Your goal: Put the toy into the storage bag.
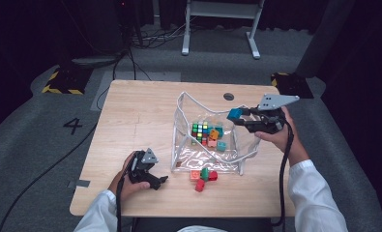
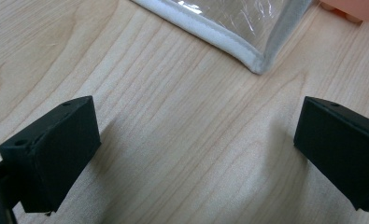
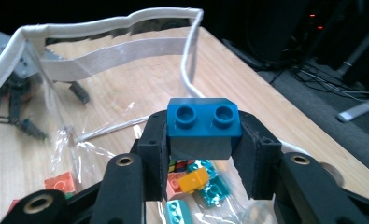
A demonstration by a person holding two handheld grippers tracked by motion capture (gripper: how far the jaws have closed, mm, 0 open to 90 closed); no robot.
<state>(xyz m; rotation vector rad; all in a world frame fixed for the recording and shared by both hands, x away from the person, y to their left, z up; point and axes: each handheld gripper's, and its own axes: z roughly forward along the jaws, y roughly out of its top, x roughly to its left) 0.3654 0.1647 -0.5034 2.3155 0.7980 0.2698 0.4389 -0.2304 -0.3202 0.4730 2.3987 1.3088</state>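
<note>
Left gripper [image 1: 162, 180] rests low on table near person's side, jaws wide apart, nothing btwn them. Right gripper [image 1: 237, 116] raised w/ arm extended, jaws clamped, pointing toward person's left.

Light wooden counter [image 1: 130, 116] on grey carpet floor [image 1: 29, 130]. Beyond the counter: white frame legs [image 1: 220, 29], black cables [image 1: 154, 36], yellow-black hazard blocks [image 1: 63, 81]; a painted "4" [image 1: 72, 125] lies to its left. Surroundings dark.

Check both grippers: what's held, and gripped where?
Right gripper clamps a blue two-stud plastic brick by its two opposite side faces, studs facing the camera. Left gripper is open over bare table, holding nothing.
</note>
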